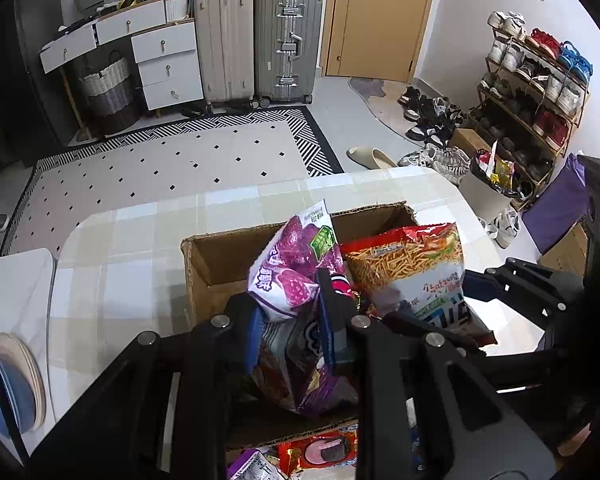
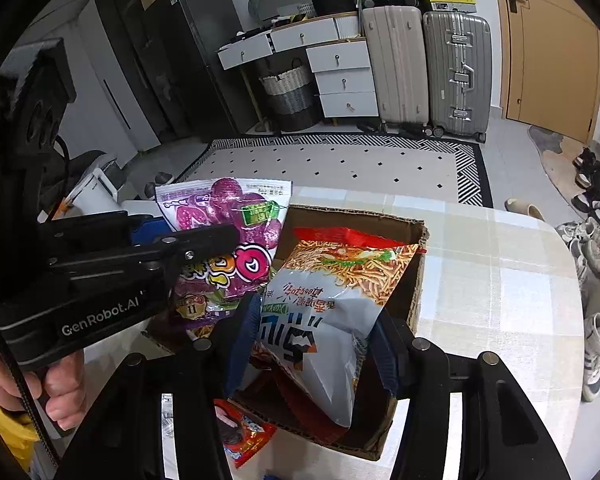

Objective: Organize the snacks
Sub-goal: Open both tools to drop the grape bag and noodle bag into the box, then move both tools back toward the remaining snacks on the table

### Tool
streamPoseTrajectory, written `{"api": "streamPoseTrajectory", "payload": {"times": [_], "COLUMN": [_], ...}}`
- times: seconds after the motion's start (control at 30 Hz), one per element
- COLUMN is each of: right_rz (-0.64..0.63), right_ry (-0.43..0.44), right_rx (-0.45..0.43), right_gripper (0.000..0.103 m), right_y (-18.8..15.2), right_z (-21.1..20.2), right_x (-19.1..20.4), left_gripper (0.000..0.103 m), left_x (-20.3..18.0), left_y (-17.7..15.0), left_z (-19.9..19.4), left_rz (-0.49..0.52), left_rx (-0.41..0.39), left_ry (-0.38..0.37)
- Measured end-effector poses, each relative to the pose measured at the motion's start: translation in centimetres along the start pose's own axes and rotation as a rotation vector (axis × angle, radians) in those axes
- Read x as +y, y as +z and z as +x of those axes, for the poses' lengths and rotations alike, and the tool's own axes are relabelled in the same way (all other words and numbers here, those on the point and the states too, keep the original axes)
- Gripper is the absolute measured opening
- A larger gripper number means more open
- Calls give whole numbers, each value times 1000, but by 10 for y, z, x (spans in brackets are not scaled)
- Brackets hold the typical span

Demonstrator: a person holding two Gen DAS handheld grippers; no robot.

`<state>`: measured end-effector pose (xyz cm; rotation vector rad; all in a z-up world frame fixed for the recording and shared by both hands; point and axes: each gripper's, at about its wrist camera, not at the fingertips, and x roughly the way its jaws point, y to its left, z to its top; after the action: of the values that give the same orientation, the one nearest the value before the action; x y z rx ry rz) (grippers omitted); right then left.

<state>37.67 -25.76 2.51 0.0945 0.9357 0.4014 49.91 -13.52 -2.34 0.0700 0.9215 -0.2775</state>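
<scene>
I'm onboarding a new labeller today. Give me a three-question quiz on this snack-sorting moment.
1. True or false: the left gripper is shut on the purple bag.
2. Which bag does the right gripper hold? A) purple bag B) noodle bag C) red packet
3. Fill in: both held bags are over the cardboard ____.

Key: 1 true; 2 B; 3 box.
</scene>
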Motion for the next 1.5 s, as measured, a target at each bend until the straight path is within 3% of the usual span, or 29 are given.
{"api": "streamPoseTrajectory", "payload": {"times": [0.3,0.57,0.77,0.97,1.13,1.3,1.5], "right_rz": [-11,20,21,16,-21,-34,-48], "right_ry": [-13,1,-9,-18,-32,-29,-95], "right_rx": [-28,-75,-100,-127,-170,-244,-339], "right_gripper": [53,53,54,55,65,83,96], "right_y": [6,9,5,-4,-15,-27,-55], "right_z": [-6,-29,-53,-85,-124,-175,-231], "right_x": [-2,-6,2,13,28,41,59], "left_gripper": [22,26,30,42,54,79,82], "left_x": [-6,-1,0,-4,-19,-32,-44], "left_y": [11,14,2,-19,-38,-61,-92], "left_z": [-7,-33,-60,-101,-142,-199,-268], "left_rz": [52,35,45,22,38,49,56], "left_rx": [-31,-52,-66,-122,-173,-259,-346], "left_ry": [21,13,30,18,25,37,51]}}
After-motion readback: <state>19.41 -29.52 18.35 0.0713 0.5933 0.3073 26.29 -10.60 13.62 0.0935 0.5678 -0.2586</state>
